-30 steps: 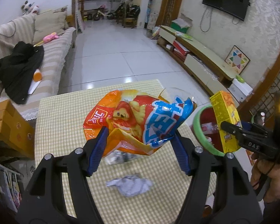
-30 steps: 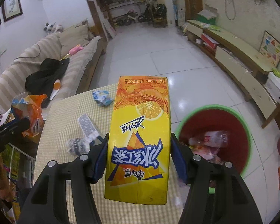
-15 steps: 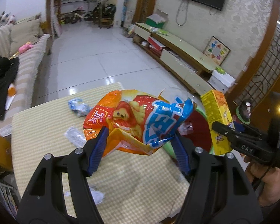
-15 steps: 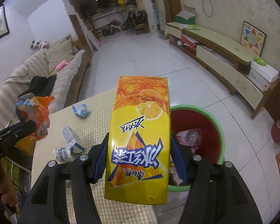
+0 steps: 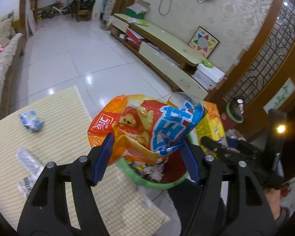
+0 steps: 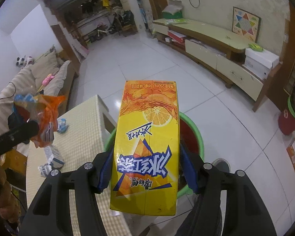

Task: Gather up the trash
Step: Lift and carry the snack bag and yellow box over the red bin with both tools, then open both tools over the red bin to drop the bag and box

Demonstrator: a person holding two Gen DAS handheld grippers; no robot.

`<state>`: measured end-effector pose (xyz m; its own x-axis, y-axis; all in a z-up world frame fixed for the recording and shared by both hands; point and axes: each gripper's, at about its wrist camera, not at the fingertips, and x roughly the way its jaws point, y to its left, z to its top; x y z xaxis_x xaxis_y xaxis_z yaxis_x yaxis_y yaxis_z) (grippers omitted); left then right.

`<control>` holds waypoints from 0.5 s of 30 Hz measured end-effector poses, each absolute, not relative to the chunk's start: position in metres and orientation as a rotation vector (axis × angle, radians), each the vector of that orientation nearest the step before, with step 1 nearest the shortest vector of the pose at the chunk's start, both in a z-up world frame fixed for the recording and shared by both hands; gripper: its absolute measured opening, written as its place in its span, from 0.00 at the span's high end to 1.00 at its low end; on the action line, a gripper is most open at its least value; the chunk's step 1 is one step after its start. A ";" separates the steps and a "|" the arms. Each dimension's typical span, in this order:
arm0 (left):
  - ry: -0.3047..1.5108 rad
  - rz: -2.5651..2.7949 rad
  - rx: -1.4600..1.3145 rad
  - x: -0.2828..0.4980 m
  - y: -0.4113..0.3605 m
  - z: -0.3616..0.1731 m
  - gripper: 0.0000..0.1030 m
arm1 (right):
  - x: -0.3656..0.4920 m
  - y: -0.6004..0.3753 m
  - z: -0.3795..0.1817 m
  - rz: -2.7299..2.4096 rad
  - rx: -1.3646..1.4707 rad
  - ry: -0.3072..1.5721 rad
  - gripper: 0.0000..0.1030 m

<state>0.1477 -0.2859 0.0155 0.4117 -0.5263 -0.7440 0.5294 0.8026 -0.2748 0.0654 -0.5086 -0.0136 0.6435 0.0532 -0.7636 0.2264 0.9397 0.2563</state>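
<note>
Grippers carry one piece of trash each. Nearest in the left wrist view, the left gripper [image 5: 147, 155] is clamped on a crumpled orange, red and blue snack bag [image 5: 145, 125]; it shows a cartoon lion and large white characters on blue that are too creased to read. In the right wrist view, the right gripper [image 6: 145, 169] is clamped on a yellow drink carton [image 6: 147, 149], seen upside down, printed with a lemon slice, big blue Chinese lettering and "250mL" on its far edge.

Compared with a second ago, both have travelled off the checked table [image 5: 55, 118] toward the right, so the red bin with a green rim [image 5: 159, 182] now sits directly beneath the bag and under the carton. Both items look ready to drop in.

Farther left, a blue wrapper [image 5: 30, 121] and a clear wrapper [image 5: 27, 159] lie on the table, uncollected. A chequers board [image 5: 203, 42] leans on the far wall.
</note>
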 end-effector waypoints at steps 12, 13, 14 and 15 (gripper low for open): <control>1.011 -0.767 -0.062 0.169 -0.338 -0.006 0.37 | 0.079 -0.533 -0.051 -0.103 0.390 0.920 0.43; 1.015 -0.770 -0.056 0.170 -0.341 -0.008 0.37 | 0.081 -0.533 -0.053 -0.102 0.391 0.923 0.43; 1.019 -0.773 -0.047 0.170 -0.345 -0.010 0.37 | 0.083 -0.534 -0.055 -0.099 0.392 0.927 0.43; 1.022 -0.773 -0.041 0.171 -0.349 -0.011 0.37 | 0.084 -0.534 -0.057 -0.095 0.394 0.930 0.43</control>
<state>0.1711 -0.3487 -0.0114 0.2857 -0.5964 -0.7501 0.5599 0.7391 -0.3745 0.0845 -0.5343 -0.0574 0.5991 0.0887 -0.7957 0.2474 0.9247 0.2894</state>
